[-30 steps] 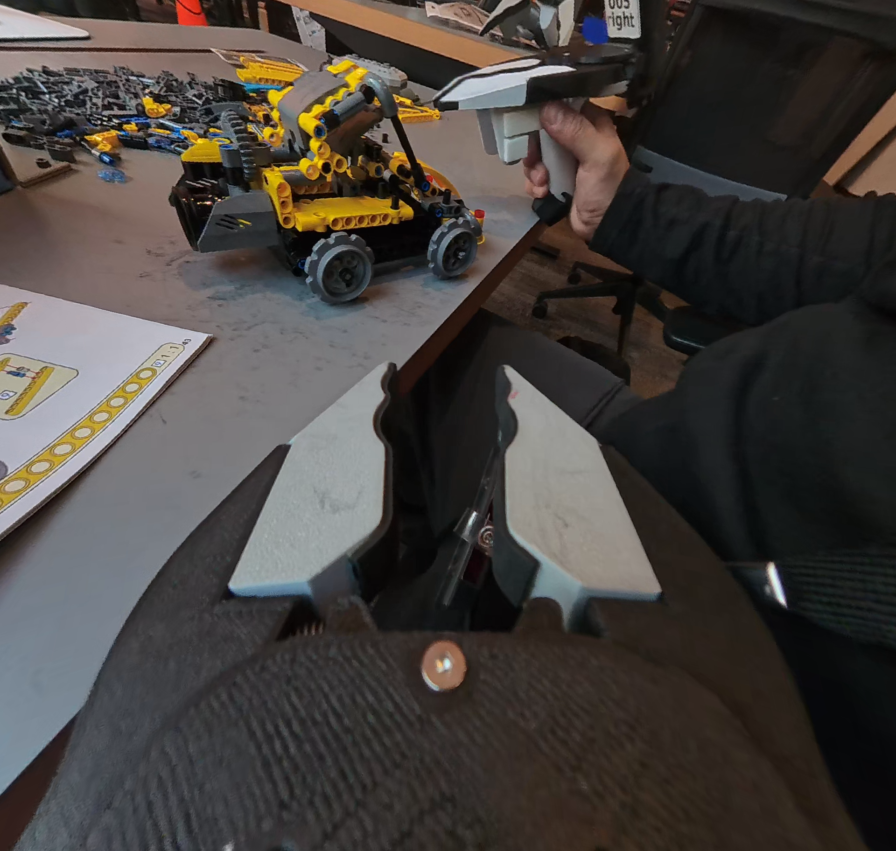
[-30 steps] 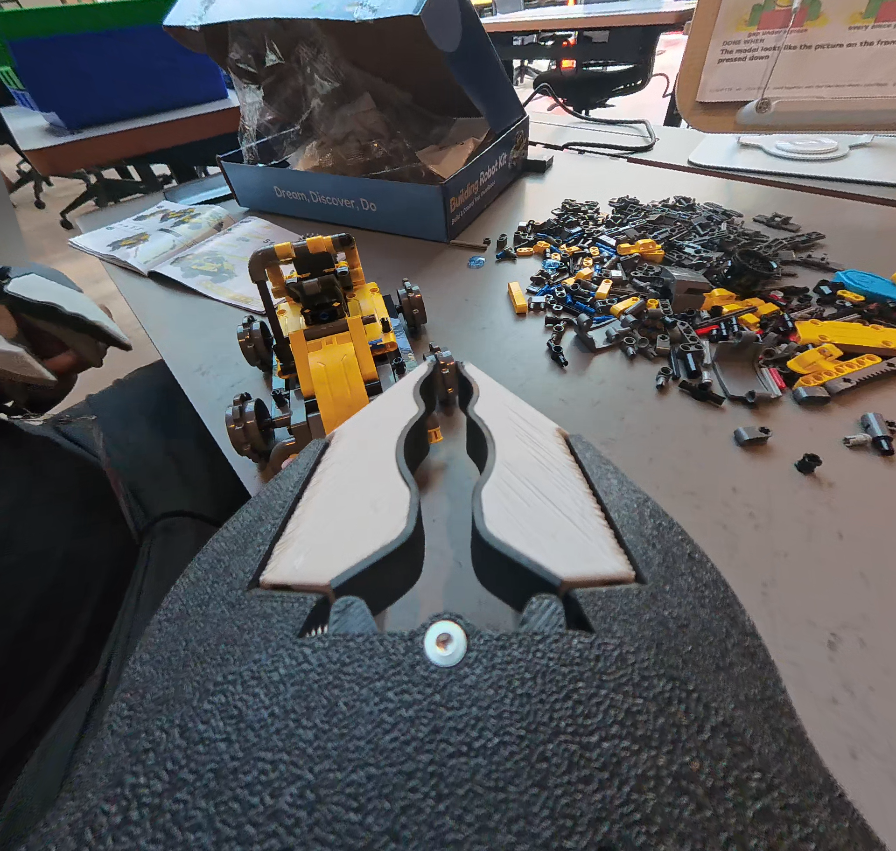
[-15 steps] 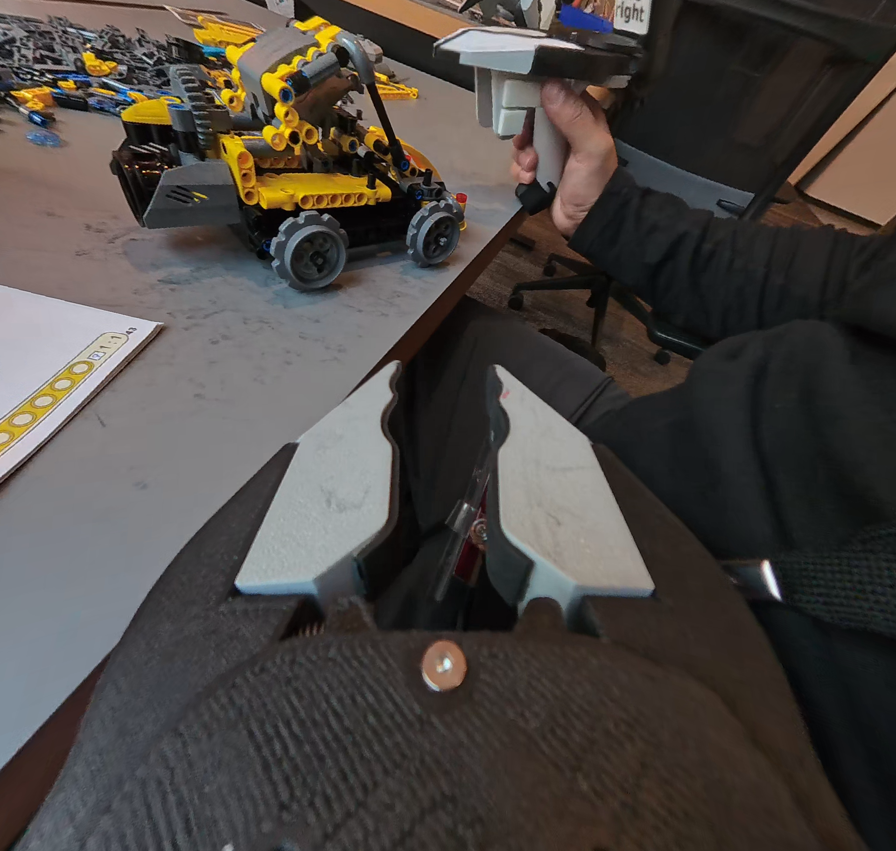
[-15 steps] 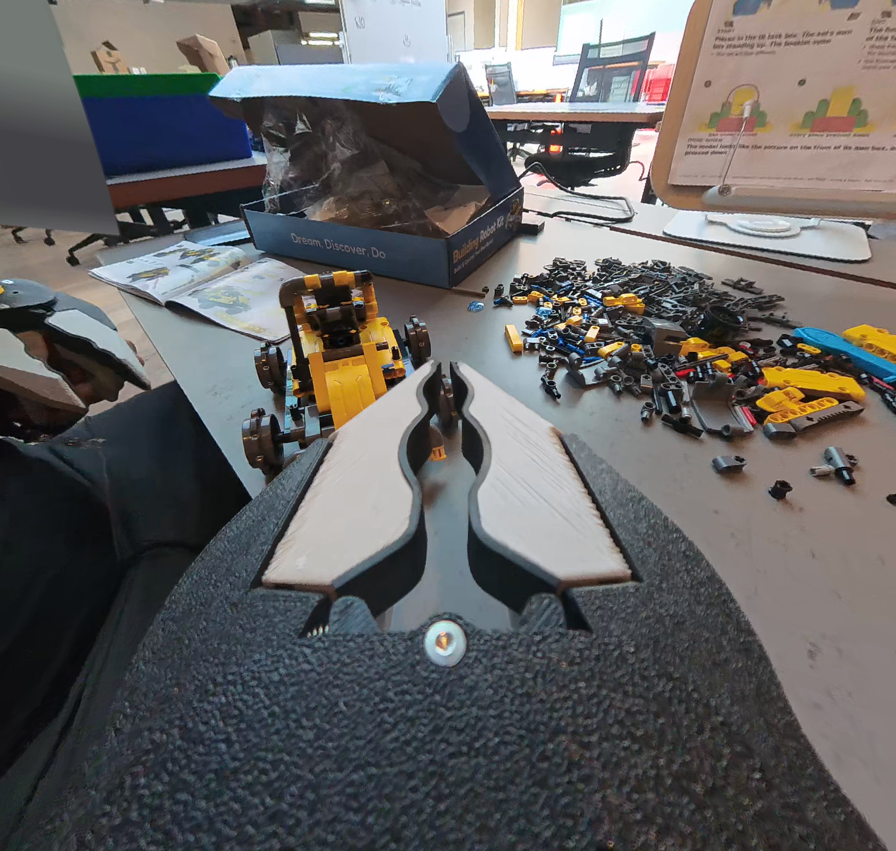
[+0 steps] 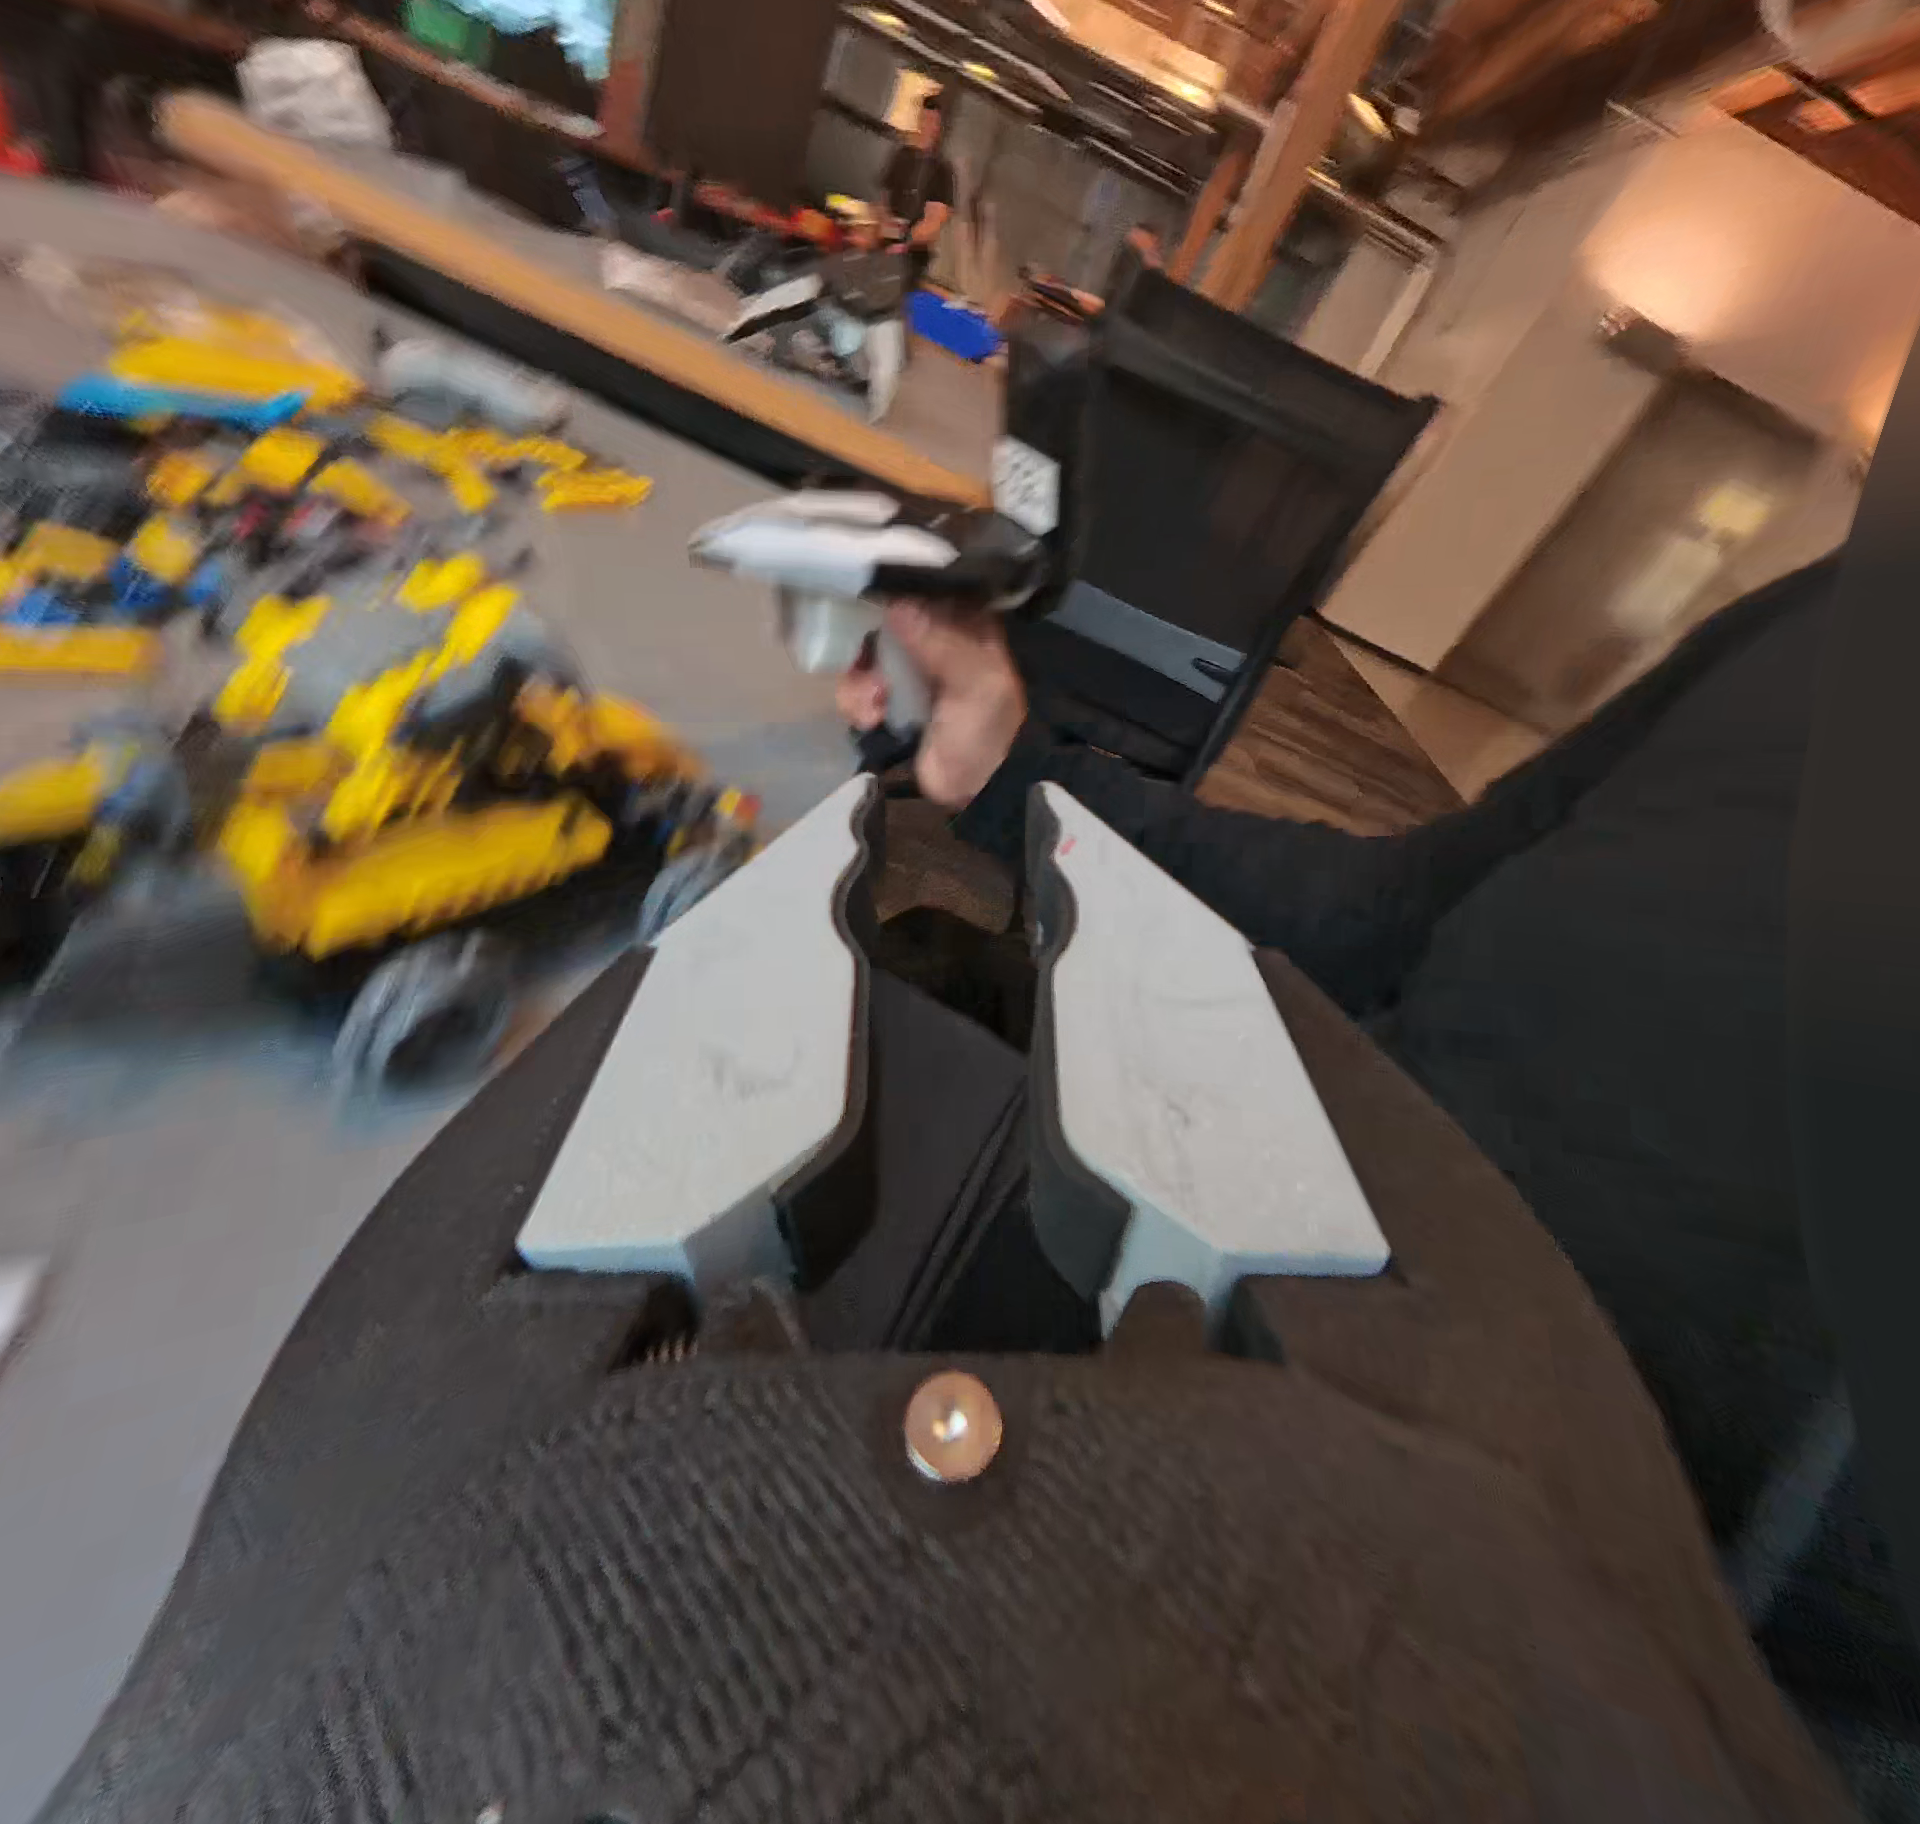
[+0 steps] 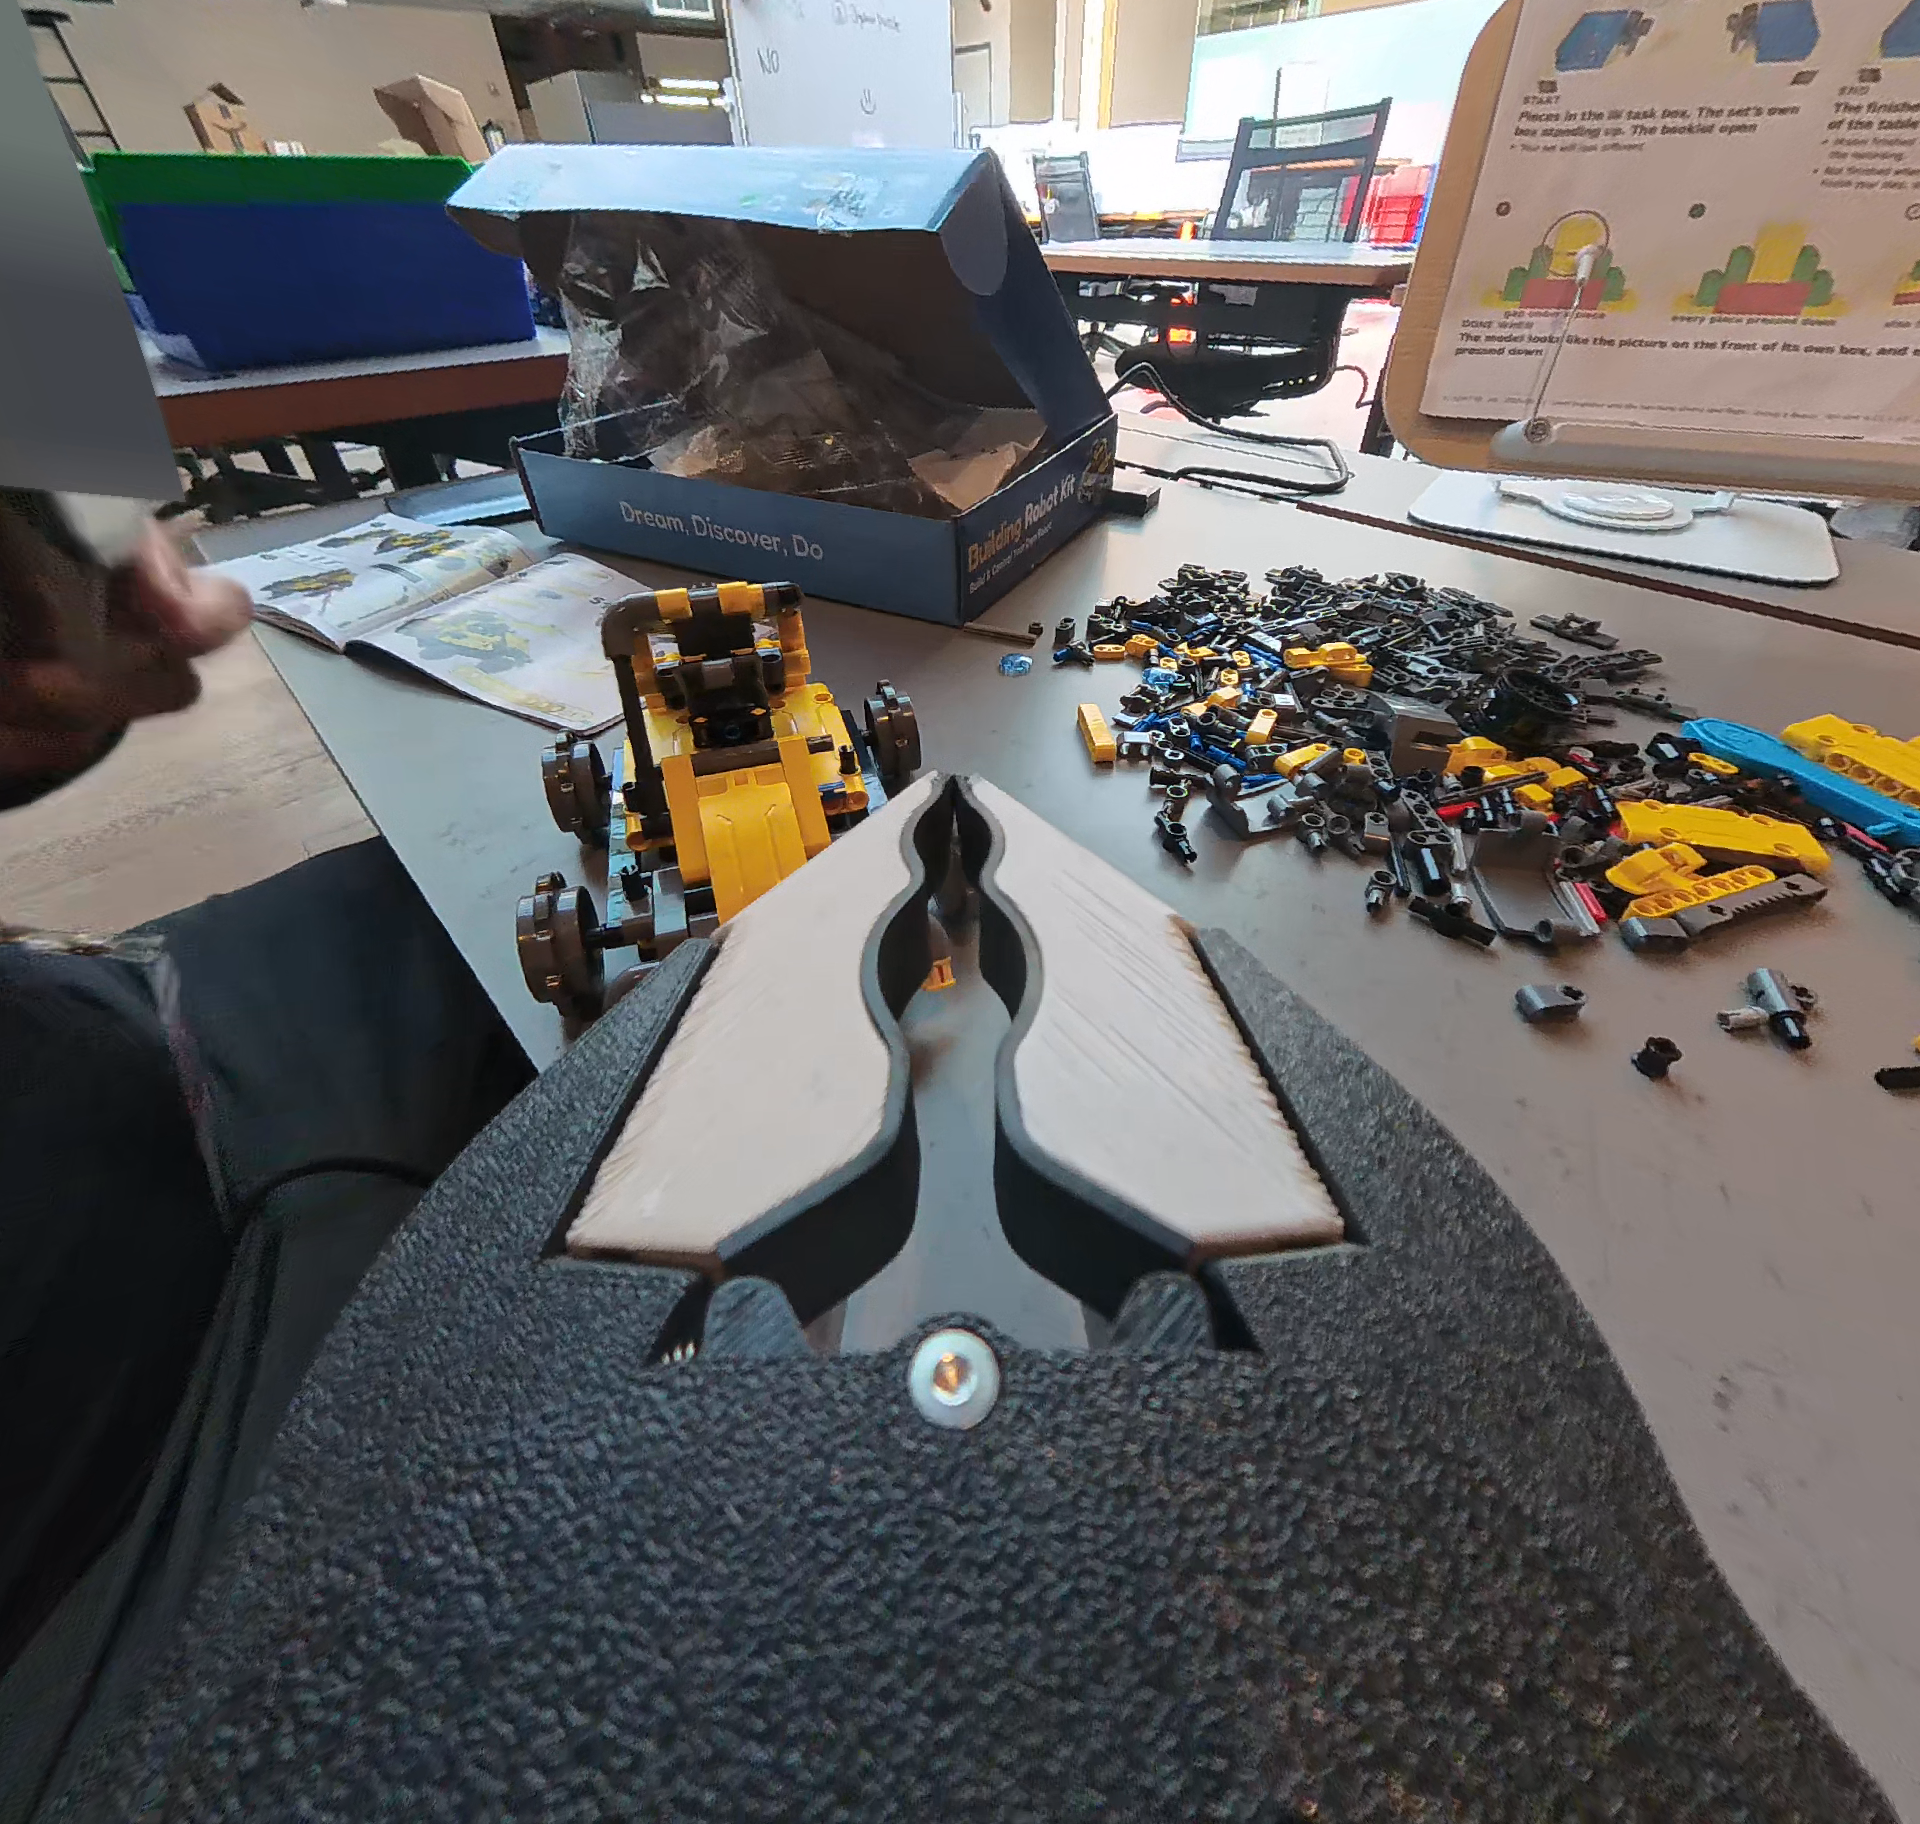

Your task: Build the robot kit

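Left gripper (image 5: 951, 808) has been swung upward, parted, empty; right gripper (image 6: 954, 785) has been pinched closed, empty, near right of yellow model vehicle (image 6: 717, 798).

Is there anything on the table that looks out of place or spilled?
Nothing looks damaged. The loose building pieces lie scattered in a heap on the table, and the yellow toy vehicle stands close to the table's edge.

Right gripper (image 6: 954, 787): fingertips closed together, empty, held above table (image 6: 1662, 1203). Toy vehicle (image 6: 717, 798) seen just beyond; loose pieces (image 6: 1455, 735) spread rightward.
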{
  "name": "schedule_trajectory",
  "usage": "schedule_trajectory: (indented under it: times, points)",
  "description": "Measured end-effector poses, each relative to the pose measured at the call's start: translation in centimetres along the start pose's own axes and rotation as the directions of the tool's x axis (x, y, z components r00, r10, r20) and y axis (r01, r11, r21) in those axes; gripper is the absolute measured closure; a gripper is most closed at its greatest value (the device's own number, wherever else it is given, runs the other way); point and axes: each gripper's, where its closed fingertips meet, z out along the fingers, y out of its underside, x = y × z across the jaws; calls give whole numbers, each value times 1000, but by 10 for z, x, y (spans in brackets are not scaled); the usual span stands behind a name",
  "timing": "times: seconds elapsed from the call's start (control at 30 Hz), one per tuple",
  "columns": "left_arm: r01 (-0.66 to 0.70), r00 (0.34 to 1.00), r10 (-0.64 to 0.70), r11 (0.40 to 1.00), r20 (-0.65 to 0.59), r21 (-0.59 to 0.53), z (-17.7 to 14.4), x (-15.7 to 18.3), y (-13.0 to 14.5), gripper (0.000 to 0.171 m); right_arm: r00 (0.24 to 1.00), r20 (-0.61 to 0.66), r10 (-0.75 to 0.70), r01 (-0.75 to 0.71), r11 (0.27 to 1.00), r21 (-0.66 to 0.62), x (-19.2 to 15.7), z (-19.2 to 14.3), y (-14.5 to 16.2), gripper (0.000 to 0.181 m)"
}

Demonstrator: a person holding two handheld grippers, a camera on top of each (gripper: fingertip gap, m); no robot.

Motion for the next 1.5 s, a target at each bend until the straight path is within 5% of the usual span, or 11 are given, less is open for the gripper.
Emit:
schedule_trajectory:
  times: [0.1,0.2,0.37,0.43,0.53,0.63,0.7,0.83,1.0,1.4,1.5]
  points:
    - [-134,965,105,985,-241,-107,49,60,-40,148,1000,22,-21,22,999,-30,-5,3,4,181]
    - [-207,919,105,949,-381,-237,98,106,-45,145,998,51,-28,33,994,-106,-9,10,13,181]
    - [-243,891,143,952,-431,-184,135,144,-32,141,998,63,-23,35,978,-206,-12,20,25,178]
    - [-217,928,157,965,-338,-148,129,124,-30,144,999,34,2,5,979,-205,-8,22,24,178]
    - [-237,971,239,967,14,-88,93,35,-37,161,999,-30,41,-46,978,-204,6,20,25,181]
    - [-249,776,299,954,555,-165,25,-97,-48,171,989,-141,46,-76,972,-223,18,23,28,181]
    - [-145,694,233,972,682,-184,-9,-139,-45,171,983,-178,37,-80,968,-240,22,25,31,181]
    - [-119,557,209,978,804,-171,-44,-176,-46,171,978,-207,39,-95,959,-268,26,25,34,181]
    - [-102,511,215,977,832,-189,-54,-189,-36,169,978,-204,45,-98,962,-256,26,24,33,181]
    - [-96,511,230,973,829,-211,-52,-190,-25,162,973,-227,38,-97,962,-255,30,22,33,181]
    - [-95,566,216,976,796,-197,-47,-184,-22,145,968,-249,34,-99,962,-254,34,20,34,181]
